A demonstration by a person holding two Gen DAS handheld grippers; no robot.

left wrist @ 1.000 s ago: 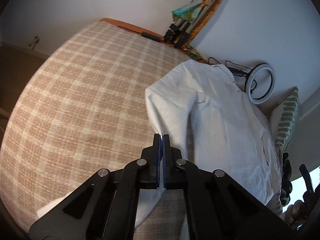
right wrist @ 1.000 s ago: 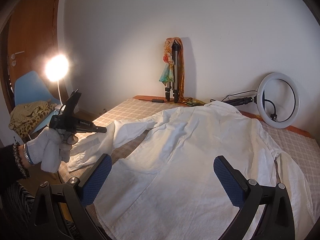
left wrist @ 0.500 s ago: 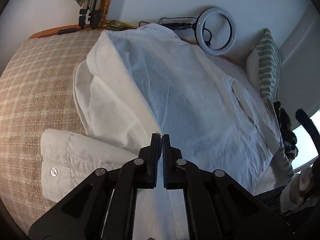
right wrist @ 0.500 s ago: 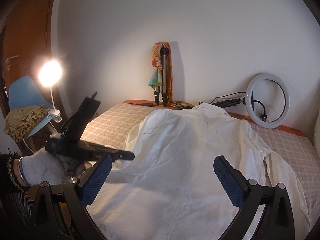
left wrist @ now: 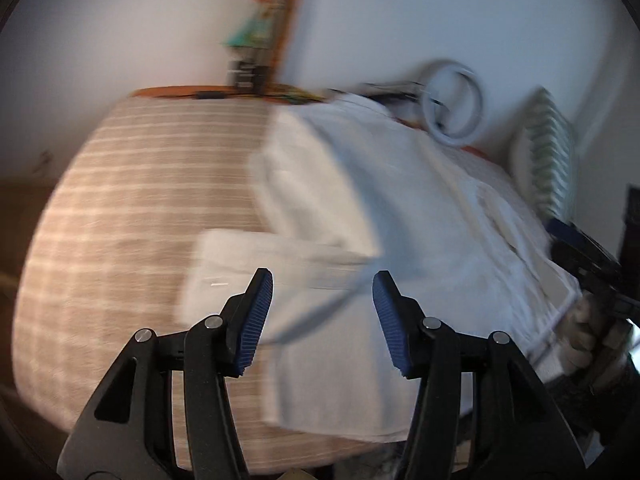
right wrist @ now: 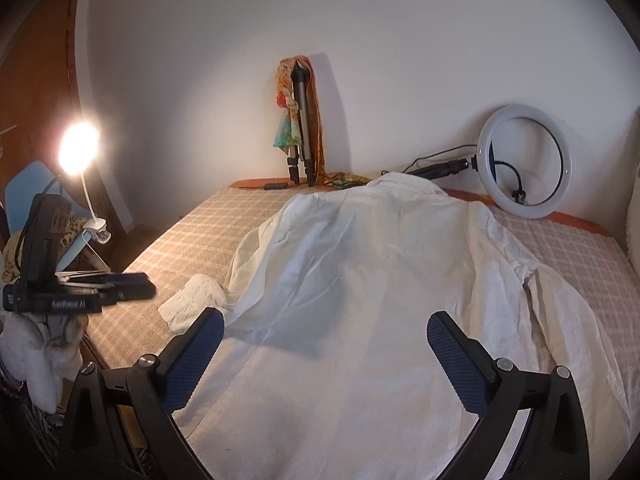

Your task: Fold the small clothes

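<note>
One white shirt (right wrist: 360, 300) lies spread on the checked bed (right wrist: 192, 240), back up, collar toward the far wall. Its one sleeve on the left side is folded in, and one cuff (right wrist: 192, 306) sticks out onto the bedcover, just left of the right gripper's left finger.

In the right wrist view, from the left: one lit lamp (right wrist: 78, 148) on a bent white stem, one blue chair (right wrist: 28, 188) behind it, then the left gripper (right wrist: 136, 286), held in a hand (right wrist: 36, 344) wrapped in white cloth, hanging over the bed's near left edge with its tips pointing toward the cuff but apart from it. Its jaws have just been opening, and nothing is between them. Next comes one folded tripod (right wrist: 302, 120) with a coloured cloth draped on it, leaning at the wall straight ahead, and one ring light (right wrist: 524, 164) ahead to the right.

The right gripper (right wrist: 324, 354) stands wide open above the shirt's lower back, both blue pads clear of the fabric.

The left wrist view is blurred. The left gripper (left wrist: 322, 318) shows two blue pads parted, with the cuff (left wrist: 224, 276) and folded sleeve just beyond them, untouched. One striped pillow (left wrist: 548, 156) lies far right, and the right gripper (left wrist: 584, 256) shows at the right edge.
</note>
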